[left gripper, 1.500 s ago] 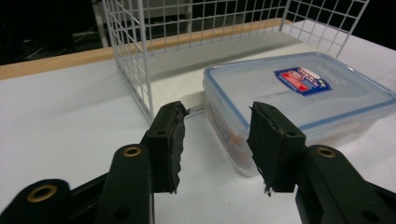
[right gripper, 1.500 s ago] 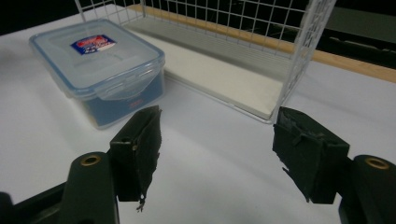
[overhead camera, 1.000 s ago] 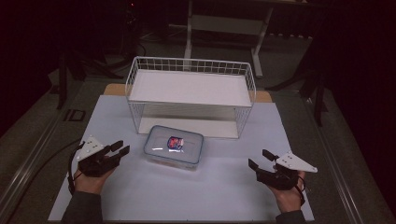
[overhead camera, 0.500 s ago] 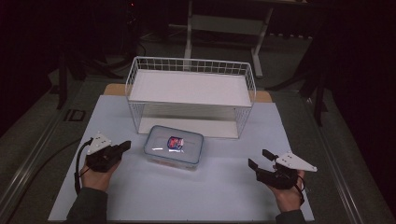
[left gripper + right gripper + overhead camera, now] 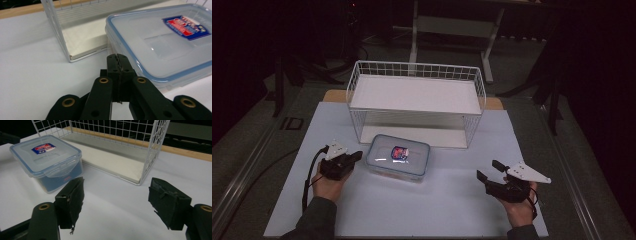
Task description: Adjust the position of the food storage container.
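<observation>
Clear plastic box (image 5: 398, 158) (blue-rimmed lid, red label) on the bench (image 5: 447, 205), just in front of the wire rack (image 5: 417, 95). Left gripper (image 5: 353, 158) just left of box, fingers pressed together, nothing held. Right gripper (image 5: 491, 170) well right of box, fingers apart, empty, lately widening.

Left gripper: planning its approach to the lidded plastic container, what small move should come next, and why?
Probably open the left gripper first: its jaws are pressed together, empty, beside the lidded plastic container, so it cannot grasp the edge.
</observation>
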Demonstrator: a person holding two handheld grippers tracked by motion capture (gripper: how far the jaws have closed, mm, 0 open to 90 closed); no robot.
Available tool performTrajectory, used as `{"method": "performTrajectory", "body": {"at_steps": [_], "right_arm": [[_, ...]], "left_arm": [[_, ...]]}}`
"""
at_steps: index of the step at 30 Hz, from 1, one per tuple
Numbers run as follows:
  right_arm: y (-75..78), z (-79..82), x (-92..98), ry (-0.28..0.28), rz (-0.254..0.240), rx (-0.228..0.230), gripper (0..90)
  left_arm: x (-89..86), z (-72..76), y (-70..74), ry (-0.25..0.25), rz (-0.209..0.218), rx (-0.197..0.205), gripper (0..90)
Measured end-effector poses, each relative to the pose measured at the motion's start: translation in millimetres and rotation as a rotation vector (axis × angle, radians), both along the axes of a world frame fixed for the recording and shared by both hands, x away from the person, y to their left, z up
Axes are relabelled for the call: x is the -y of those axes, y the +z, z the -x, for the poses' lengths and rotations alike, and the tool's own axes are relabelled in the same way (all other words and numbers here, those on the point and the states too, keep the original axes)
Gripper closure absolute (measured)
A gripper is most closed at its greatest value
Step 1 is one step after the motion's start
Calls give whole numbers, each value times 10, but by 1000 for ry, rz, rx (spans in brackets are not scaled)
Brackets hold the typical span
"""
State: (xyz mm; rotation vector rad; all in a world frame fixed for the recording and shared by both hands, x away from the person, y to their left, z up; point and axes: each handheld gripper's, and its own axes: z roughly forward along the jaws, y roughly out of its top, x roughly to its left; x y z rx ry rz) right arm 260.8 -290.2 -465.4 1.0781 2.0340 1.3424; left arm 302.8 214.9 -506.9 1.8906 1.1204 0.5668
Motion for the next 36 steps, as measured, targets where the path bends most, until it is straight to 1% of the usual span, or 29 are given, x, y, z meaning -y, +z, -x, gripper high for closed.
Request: {"method": "performTrajectory", "body": {"at_steps": [4,6,7,10,11,12,15,19,21,27,36], "right_arm": [[-1,1,-6,5,0,0,280],[2,3,-3,6,1,1,279],[3,3,0,6,-2,1,279],[2,2,9,5,-7,-1,278],[3,2,11,6,-8,-1,278],[3,3,11,7,-8,0,278],[3,6,5,11,-7,-1,278],[-6,-1,-5,18,-5,-4,275],[-9,-2,-7,21,-1,-5,272],[-9,-1,-8,24,0,-6,270],[-17,-25,-8,24,-7,-13,270]], "left_arm": [[11,-69,-51,6,-8,-4,898],[2,-94,-72,2,13,-14,899],[6,-102,-78,-3,9,-16,899],[35,-110,-95,-18,-1,-21,898],[34,-114,-96,-24,5,-24,898],[35,-116,-98,-26,16,-26,898],[32,-109,-94,-30,16,-28,898],[50,-92,-88,-28,5,-26,898],[83,-75,-88,-43,8,-28,898],[242,0,-73,-100,-9,-31,898],[362,61,-60,-147,-15,-30,898]]}}
